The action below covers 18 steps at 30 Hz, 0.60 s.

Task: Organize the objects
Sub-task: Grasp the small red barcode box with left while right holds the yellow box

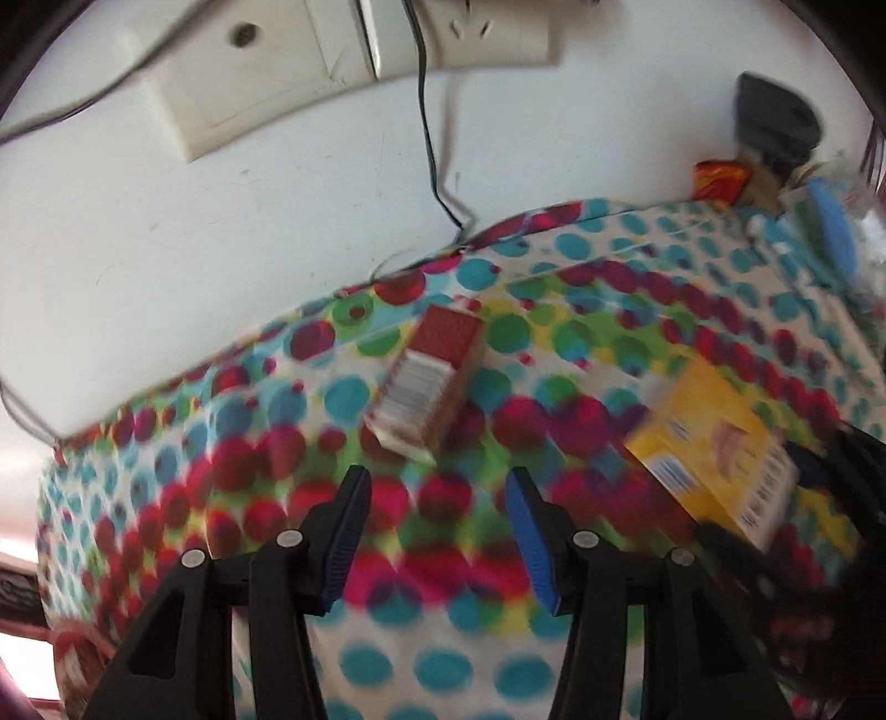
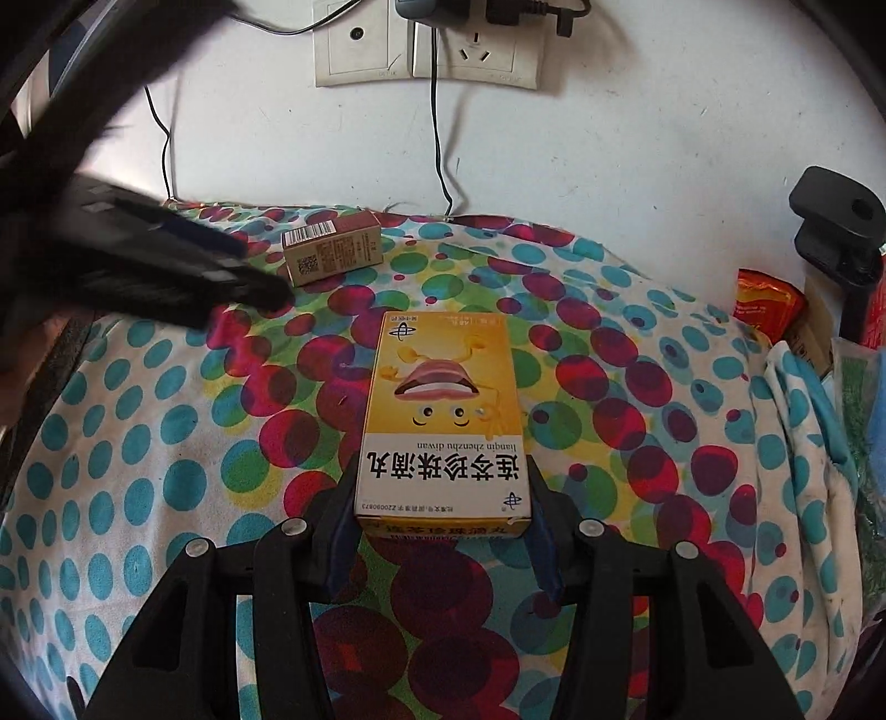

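- A dark, blurred shape, the left tool, reaches in from the upper left of the right wrist view, above a surface draped in a polka-dot cloth of teal, red, green and yellow spots.
- In its own view the left tool has its two blue-padded fingers spread apart with nothing between them, only the dotted cloth showing in the gap; this view is smeared by motion.
- A small red-brown box with a barcode and a QR code on its near face lies on the cloth close to the wall, just right of the left tool's tip in the right wrist view; in the left wrist view the same box sits ahead of the open fingers and apart from them.
- At centre, the right tool is clamped on the near end of a yellow medicine box printed with a cartoon mouth and Chinese lettering; a finger presses each long side, and the box points away toward the wall.
- In the left wrist view the yellow medicine box shows at the right, tilted and blurred.
- White wall sockets with plugs and thin black cables hang on the wall behind.
- At far right, an orange-red packet stands against the wall beneath a black clamp-like object.
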Tool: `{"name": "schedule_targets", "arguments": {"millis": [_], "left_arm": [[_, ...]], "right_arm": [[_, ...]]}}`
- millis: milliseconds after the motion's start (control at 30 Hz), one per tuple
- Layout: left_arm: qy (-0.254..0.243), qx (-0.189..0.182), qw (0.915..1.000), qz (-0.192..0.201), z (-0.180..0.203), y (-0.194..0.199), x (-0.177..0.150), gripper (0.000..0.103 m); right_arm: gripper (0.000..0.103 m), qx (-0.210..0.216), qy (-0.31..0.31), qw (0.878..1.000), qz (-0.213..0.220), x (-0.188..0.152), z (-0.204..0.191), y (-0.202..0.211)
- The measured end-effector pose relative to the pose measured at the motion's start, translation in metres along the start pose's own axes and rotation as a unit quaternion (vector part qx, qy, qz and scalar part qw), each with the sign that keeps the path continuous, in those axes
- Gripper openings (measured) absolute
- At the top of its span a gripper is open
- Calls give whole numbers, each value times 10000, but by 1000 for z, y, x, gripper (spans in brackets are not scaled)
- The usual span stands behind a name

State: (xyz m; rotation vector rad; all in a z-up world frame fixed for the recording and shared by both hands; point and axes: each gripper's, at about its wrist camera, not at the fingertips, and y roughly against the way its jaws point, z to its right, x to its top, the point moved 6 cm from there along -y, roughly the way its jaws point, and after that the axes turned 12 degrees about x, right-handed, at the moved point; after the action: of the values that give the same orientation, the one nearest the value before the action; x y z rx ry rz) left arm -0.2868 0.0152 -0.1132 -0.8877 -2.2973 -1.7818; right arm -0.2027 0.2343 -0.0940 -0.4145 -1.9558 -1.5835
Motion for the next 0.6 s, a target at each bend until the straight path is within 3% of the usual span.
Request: {"name": "schedule_targets", "arguments": {"millis": [167,300,433,467,533,600], "left_arm": [[292,-134,9993,-181,-5,-27,18,52],[701,-484,9964,-29,-6,-32,23,52],[837,-398,9953,267,-4,-32,18,52],[889,-405,9947,334,-4,-30,16,50],[920,-387,9937,500,-1,-26,11,32],[998,-269,9931,545,2,-22,4,30]], "right_arm": [[48,-4,33,10000,-5,1,1,0],[48,16,9,10000,-6,2,0,0],[49,23,4,10000,-7,4,-2,1],[49,20,5,10000,-7,4,-1,0],[49,24,1,10000,-7,4,-1,0],[49,14,8,10000,-8,4,-1,0]]}}
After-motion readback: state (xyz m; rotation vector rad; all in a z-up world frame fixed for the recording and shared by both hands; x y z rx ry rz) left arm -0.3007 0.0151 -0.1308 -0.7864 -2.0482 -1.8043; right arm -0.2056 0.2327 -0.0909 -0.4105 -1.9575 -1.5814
